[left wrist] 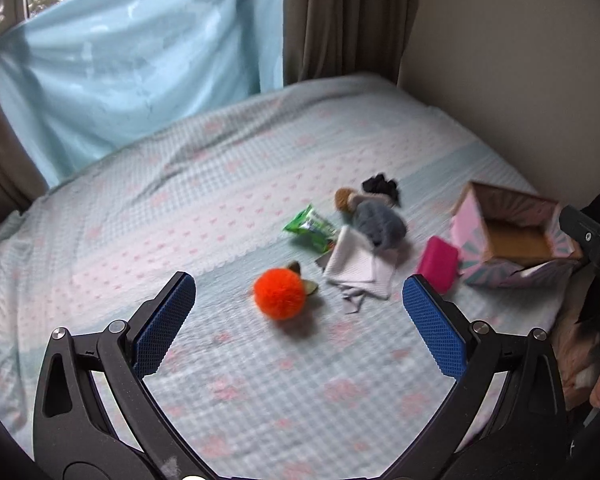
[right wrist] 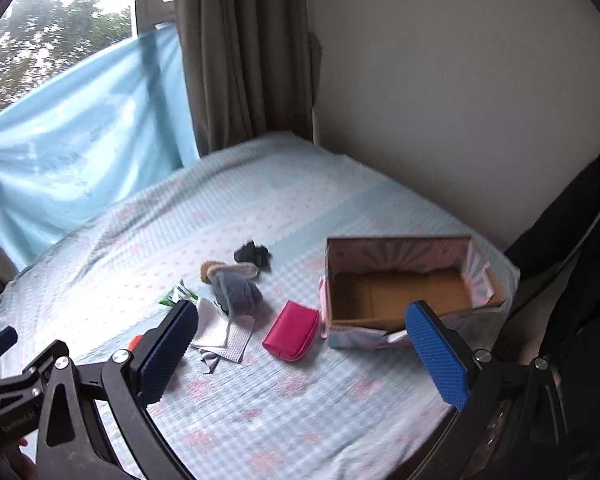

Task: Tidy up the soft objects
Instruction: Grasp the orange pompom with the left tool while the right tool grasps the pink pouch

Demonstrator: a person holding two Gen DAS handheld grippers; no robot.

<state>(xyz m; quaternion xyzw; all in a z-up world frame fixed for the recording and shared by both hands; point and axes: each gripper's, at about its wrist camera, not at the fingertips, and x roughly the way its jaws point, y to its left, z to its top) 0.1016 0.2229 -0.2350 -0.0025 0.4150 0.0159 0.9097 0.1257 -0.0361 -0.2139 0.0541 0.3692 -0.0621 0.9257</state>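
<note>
On the bed lie an orange pom-pom (left wrist: 279, 294), a white folded cloth (left wrist: 358, 268), a grey plush doll (left wrist: 374, 218), a black fabric piece (left wrist: 381, 187), a green packet (left wrist: 311, 229) and a pink pouch (left wrist: 438, 264). An open pink cardboard box (left wrist: 508, 236) stands at the right. My left gripper (left wrist: 298, 300) is open above the bed, the pom-pom between its fingers' line. My right gripper (right wrist: 302, 330) is open and empty, hovering near the pink pouch (right wrist: 292, 336) and the box (right wrist: 400, 280). The doll (right wrist: 234, 288) and cloth (right wrist: 224, 330) lie left of the pouch.
The bed (left wrist: 220, 200) has a pale blue and pink checked cover. A wall (right wrist: 460, 100) runs along its right side. A brown curtain (right wrist: 244, 60) and a light blue sheet (right wrist: 80, 120) hang behind the bed by the window.
</note>
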